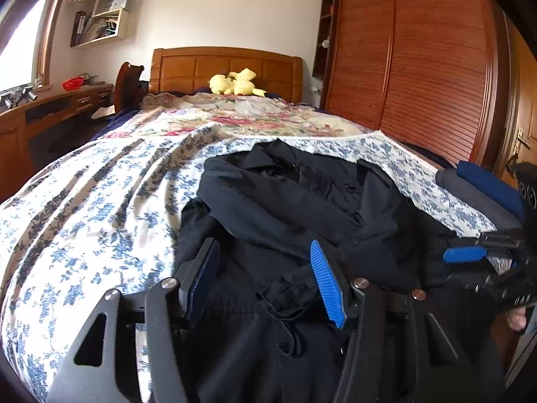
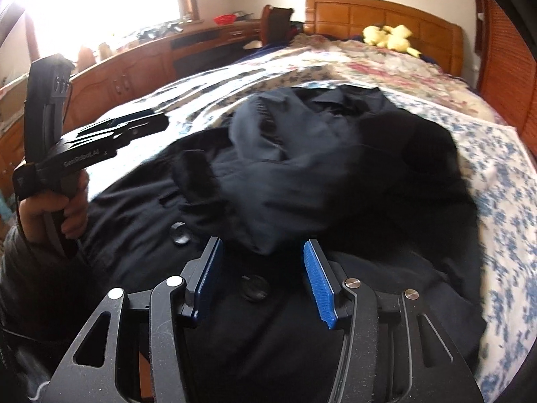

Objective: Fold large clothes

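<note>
- A black coat [image 1: 295, 221] is spread over the lower centre and right of the left wrist view, on a blue-flowered sheet [image 1: 87, 208] that covers the near end of the bed [image 1: 228, 67]. Its collar points toward the headboard, presumably so that the folds can be made across its length.
- In the right wrist view the coat [image 2: 335, 174] fills the middle of the frame, with a sleeve or flap lying bunched across the chest. This part is blurred, so its exact lie cannot be told.
- The left gripper [image 1: 265, 278] is seen at the bottom centre of its own view, jaws apart, with nothing clamped between them; cloth lies beneath the gap. It appears to be held low over the coat's front, ready for an edge to be taken.
- The right gripper [image 2: 260, 275] is likewise seen with jaws apart at the bottom centre of its view, above two large buttons, with no cloth held. Whether the pads touch the fabric cannot be told.
- The left gripper [image 2: 134, 127] is also visible at the left of the right wrist view, raised over the coat's left edge.
- A stack of folded clothes [image 1: 483, 191] lies at the right edge of the left wrist view, apart from the coat, probably kept aside as finished work.
- The fold is judged to be at an early stage: the coat is not yet squared.
</note>
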Available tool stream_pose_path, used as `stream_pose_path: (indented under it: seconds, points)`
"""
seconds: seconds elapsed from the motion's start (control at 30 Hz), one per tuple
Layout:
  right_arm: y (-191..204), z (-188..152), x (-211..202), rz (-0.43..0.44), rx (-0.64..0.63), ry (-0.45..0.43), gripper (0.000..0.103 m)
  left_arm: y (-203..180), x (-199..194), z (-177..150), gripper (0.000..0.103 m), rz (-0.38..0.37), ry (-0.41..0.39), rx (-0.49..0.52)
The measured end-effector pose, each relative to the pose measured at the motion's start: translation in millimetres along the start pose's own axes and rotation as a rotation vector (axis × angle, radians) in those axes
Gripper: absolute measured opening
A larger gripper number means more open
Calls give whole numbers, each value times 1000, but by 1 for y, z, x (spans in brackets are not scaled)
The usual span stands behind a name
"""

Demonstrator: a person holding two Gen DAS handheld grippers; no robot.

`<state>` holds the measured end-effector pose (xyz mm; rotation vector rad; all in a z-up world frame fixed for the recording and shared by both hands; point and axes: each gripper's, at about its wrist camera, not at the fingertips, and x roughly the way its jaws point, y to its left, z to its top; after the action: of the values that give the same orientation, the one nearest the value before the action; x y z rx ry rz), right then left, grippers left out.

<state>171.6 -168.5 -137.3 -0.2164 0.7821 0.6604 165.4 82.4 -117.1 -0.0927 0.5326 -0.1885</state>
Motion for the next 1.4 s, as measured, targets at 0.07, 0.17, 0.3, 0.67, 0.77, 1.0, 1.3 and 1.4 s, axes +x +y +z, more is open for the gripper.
stream_pose_path:
  seconds: [0.07, 0.17, 0.3, 0.67, 0.77, 1.0, 1.3, 1.4]
  points:
    - [-12, -3, -5, -21, 16, -5, 51, -3, 4, -2, 55, -5, 15, 3]
    - [-24, -8, -10, -43, 43, -12, 51, -9, 10, -6, 55, -24, 43, 3]
    - [-35, -15, -14, -55, 69, -17, 51, -15, 7, -12, 55, -44, 55, 2]
    - [-41, -25, -20, -69, 63, -40, 51, -31, -5, -36, 55, -43, 121, -16]
    - [-43, -31, -24, -78, 59, -55, 51, -31, -8, -37, 55, -20, 131, -13]
    - [-51, -44, -30, -85, 86, -68, 51, -37, -21, -31, 55, 0, 129, 4]
    - [-60, -52, -39, -86, 116, -86, 51, -54, -21, -12, 55, -54, 110, 21]
    - [-59, -53, -38, -81, 114, -85, 51, -56, -12, -13, 55, -53, 129, 32]
